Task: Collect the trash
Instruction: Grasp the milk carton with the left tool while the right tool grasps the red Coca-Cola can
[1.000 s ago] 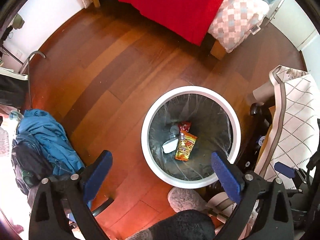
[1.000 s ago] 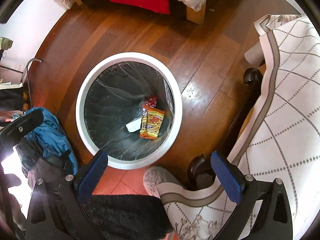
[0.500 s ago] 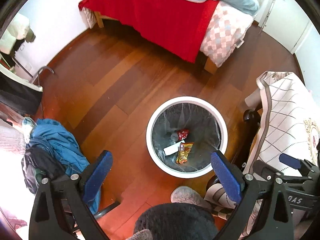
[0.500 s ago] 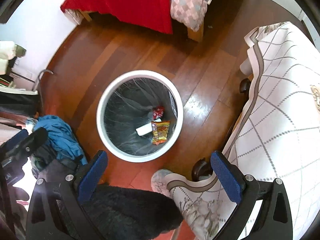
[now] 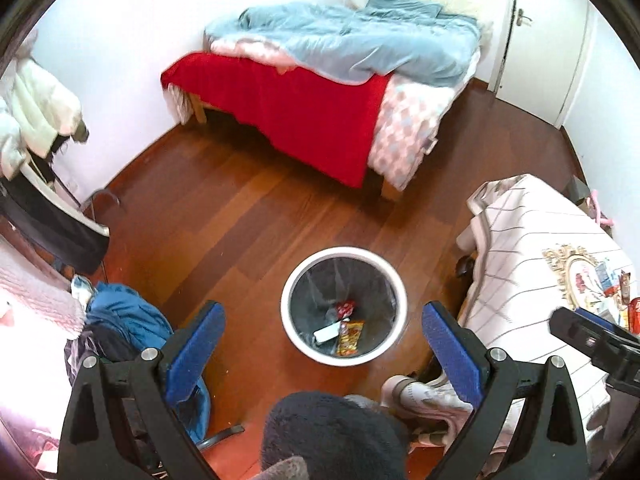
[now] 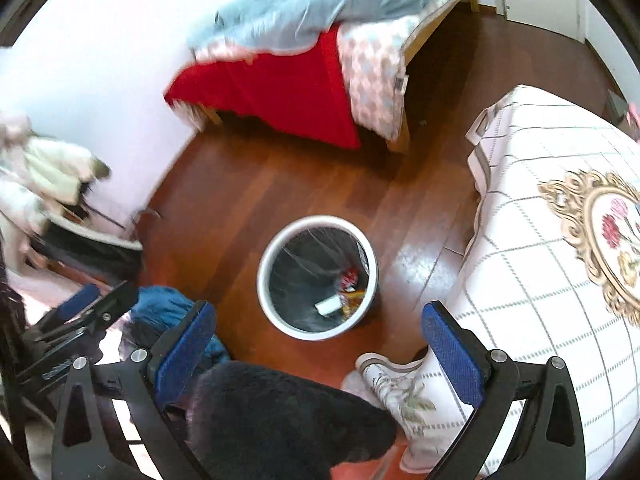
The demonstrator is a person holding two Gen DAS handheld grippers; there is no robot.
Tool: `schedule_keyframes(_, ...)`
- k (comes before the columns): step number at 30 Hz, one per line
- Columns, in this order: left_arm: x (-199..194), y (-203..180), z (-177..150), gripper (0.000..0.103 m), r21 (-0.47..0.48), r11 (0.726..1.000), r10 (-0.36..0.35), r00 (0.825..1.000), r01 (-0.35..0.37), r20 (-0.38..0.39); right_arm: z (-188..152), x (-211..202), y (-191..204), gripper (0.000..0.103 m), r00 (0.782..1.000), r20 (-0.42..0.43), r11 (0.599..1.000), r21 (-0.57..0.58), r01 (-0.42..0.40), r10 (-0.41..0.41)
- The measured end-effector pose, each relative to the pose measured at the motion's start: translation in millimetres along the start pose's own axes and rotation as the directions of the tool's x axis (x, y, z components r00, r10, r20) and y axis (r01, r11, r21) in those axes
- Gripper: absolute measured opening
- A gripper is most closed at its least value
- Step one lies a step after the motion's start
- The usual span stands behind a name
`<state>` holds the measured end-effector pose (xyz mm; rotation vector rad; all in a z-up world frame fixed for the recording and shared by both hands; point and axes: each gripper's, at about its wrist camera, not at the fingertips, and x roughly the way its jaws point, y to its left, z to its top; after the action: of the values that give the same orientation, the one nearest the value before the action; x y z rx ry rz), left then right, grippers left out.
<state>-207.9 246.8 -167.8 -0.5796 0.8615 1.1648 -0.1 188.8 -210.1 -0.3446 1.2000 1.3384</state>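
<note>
Bedroom, wood floor (image 5: 224,216) | lined bin (image 5: 344,254) holds wrappers | both hand-held grippers (image 5: 324,334) (image 6: 318,330) spread, empty

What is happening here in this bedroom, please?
A person is collecting trash with two handheld grippers. The left gripper and the right gripper are both open and hold nothing. The white bin on the wooden floor already holds an orange snack wrapper, a red wrapper and a white piece.
</note>
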Motion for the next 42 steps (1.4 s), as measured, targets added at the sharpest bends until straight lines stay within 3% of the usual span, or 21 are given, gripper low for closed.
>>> schedule_keyframes(6, -10.2, -88.7, -2.2, 0.101, 0.091, 0.995, -0.05, 0.998, 0.046, 0.039, -18.9, -81.9, -77.1, 0.103, 0.996, 0.082, 0.992, 0.124, 0.004, -0.014)
schedule_keyframes(11, 15.9, -208.2, -16.8, 0.101, 0.209, 0.968, -0.132, 0.99, 0.138, -0.04, -39.2, -140.4, -185.3, 0.103, 0.981, 0.108, 0.954, 0.269, 0.129, -0.163)
schedule_keyframes(14, 34.3, -291.8, -27.1, 0.101, 0.281, 0.936, -0.183, 0.975, 0.212, -0.124, -49.6, -173.5, -258.6, 0.103, 0.956, 0.089, 0.907, 0.351, 0.233, -0.28)
schedule_keyframes(17, 49.9, -368.8, -32.3, 0.101, 0.319, 0.905, -0.222, 0.953, 0.281, -0.208, -58.3, -198.0, -343.0, 0.103, 0.92, 0.027, 0.83, 0.44, 0.341, -0.392)
schedule_keyframes(21, 66.7, -455.5, -25.6, 0.101, 0.343, 0.878, -0.241, 0.927, 0.335, -0.288, -56.0, -212.2, -439.5, 0.103, 0.881, -0.048, 0.734, 0.532, 0.422, -0.471)
schedule_keyframes(26, 102.1, -537.7, -5.6, 0.1, 0.363, 0.854, -0.232, 0.897, 0.373, -0.376, -35.5, -203.4, -528.0, 0.103, 0.854, -0.115, 0.664, 0.579, 0.473, -0.508)
schedule_keyframes(27, 110.3, -550.0, -3.2, 0.1, 0.356, 0.848, -0.24, 0.882, 0.394, -0.405, -28.9, -198.3, -545.5, 0.103, 0.849, -0.137, 0.65, 0.585, 0.485, -0.511)
schedule_keyframes(32, 147.9, -582.1, 4.1, 0.1, 0.248, 0.858, -0.285, 0.82, 0.449, -0.496, -13.5, -175.8, -581.5, 0.102, 0.867, -0.172, 0.644, 0.605, 0.468, -0.468)
schedule_keyframes(35, 161.0, -596.3, 3.6, 0.099, 0.21, 0.863, -0.298, 0.798, 0.46, -0.524, -10.9, -162.5, -587.3, 0.096, 0.872, -0.193, 0.654, 0.593, 0.469, -0.45)
schedule_keyframes(36, 164.4, -601.0, 3.1, 0.096, 0.208, 0.871, -0.285, 0.803, 0.445, -0.524, -11.1, -159.8, -589.2, 0.094, 0.874, -0.198, 0.658, 0.591, 0.467, -0.444)
schedule_keyframes(37, 168.1, -605.7, 2.8, 0.085, 0.202, 0.874, -0.283, 0.801, 0.441, -0.527, -11.2, -158.2, -591.0, 0.093, 0.876, -0.198, 0.66, 0.591, 0.465, -0.44)
schedule_keyframes(38, 171.1, -609.6, 1.5, 0.066, 0.205, 0.88, -0.27, 0.805, 0.429, -0.528, -11.9, -156.7, -591.4, 0.092, 0.874, -0.199, 0.66, 0.588, 0.468, -0.443)
schedule_keyframes(40, 171.0, -615.7, -1.8, 0.064, 0.232, 0.873, -0.262, 0.813, 0.429, -0.52, -13.6, -154.0, -591.8, 0.086, 0.872, -0.204, 0.661, 0.582, 0.474, -0.445)
schedule_keyframes(42, 163.8, -618.3, -6.5, 0.061, 0.298, 0.848, -0.257, 0.831, 0.439, -0.493, -14.9, -154.0, -590.0, 0.086, 0.869, -0.203, 0.663, 0.576, 0.478, -0.451)
